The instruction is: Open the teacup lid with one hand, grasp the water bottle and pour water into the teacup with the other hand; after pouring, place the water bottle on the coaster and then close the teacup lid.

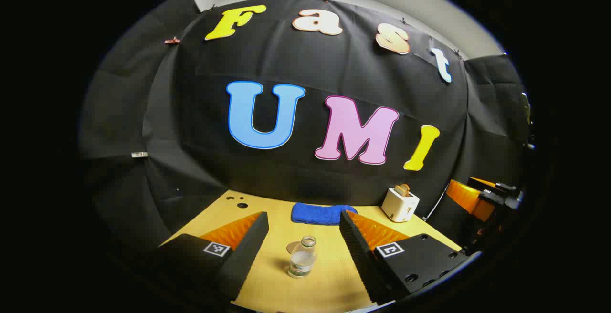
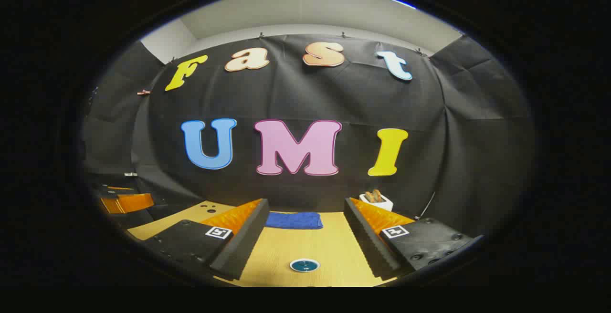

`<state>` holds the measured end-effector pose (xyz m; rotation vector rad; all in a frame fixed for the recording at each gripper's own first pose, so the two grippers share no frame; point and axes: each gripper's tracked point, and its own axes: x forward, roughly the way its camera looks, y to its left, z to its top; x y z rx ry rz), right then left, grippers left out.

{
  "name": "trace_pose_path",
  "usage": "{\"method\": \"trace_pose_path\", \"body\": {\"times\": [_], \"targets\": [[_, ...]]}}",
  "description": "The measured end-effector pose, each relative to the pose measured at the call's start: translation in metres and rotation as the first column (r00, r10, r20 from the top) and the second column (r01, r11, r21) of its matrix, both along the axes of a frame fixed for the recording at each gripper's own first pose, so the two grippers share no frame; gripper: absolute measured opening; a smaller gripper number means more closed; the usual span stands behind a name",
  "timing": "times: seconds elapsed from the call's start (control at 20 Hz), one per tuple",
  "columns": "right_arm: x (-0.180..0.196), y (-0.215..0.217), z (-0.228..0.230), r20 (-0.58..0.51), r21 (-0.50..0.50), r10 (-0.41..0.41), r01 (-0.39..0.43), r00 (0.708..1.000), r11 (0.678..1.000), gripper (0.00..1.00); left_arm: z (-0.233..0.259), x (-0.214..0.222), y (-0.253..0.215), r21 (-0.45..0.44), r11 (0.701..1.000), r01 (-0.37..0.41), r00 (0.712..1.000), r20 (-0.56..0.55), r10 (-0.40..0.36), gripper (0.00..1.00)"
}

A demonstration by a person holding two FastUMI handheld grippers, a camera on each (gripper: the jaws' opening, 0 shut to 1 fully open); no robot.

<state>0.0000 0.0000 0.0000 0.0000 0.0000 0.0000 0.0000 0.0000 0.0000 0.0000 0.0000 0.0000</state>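
In the left gripper view, the left gripper (image 1: 303, 234) hangs above a pale wood-grain worktop (image 1: 272, 279) with its two ribbed, wedge-shaped fingers spread wide and holding nothing. Near the far left corner of the worktop, a few small round holes (image 1: 237, 201) pierce the surface. Between the fingers, toward the near edge, stands one small clear plastic water bottle (image 1: 302, 256), uncapped and upright, about half full of water, with a label band at its base. A small round flat shape (image 1: 293, 247) lies on the wood just behind it on its left; what it is cannot be told. Along the far edge lies one folded blue cloth (image 1: 323, 213) of soft pile. Toward the far right corner sits one boxy white toaster (image 1: 400, 203) holding toast in its slots.

In the right gripper view, the right gripper (image 2: 305, 234) is likewise wide open and empty over the same worktop. One round, flat, dark teal coaster (image 2: 304, 265) with a pale rim lies near the near edge, between the fingers.
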Motion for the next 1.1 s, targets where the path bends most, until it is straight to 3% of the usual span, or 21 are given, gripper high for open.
{"method": "trace_pose_path", "body": {"times": [0.15, 0.4, 0.7, 0.9, 1.1], "targets": [[0.008, -0.003, -0.006, -0.006, 0.02, 0.001, -0.001, 1.0, 1.0, 0.98, -0.003, 0.011, 0.004, 0.02, 0.999, -0.024, 1.0, 0.013, 0.024, 0.95], [0.014, -0.009, -0.026, -0.055, 0.063, 0.01, -0.006, 0.998, 0.998, 0.97, 0.0, 0.015, -0.001, 0.04, 0.999, 0.005, 0.999, 0.033, -0.006, 0.95], [0.01, -0.007, -0.065, -0.105, -0.003, 0.055, -0.055, 0.993, 0.998, 0.98, -0.017, 0.014, 0.012, 0.057, 0.998, -0.024, 1.0, -0.001, 0.024, 0.95], [0.01, 0.004, -0.103, -0.16, 0.007, 0.092, -0.092, 0.983, 0.996, 0.98, -0.027, 0.01, 0.02, 0.09, 0.995, -0.045, 0.999, -0.014, 0.046, 0.95], [0.02, 0.009, -0.149, -0.222, 0.001, 0.102, -0.104, 0.97, 0.995, 0.98, -0.044, 0.007, 0.017, 0.093, 0.996, -0.014, 0.999, -0.039, 0.018, 0.95]]}}
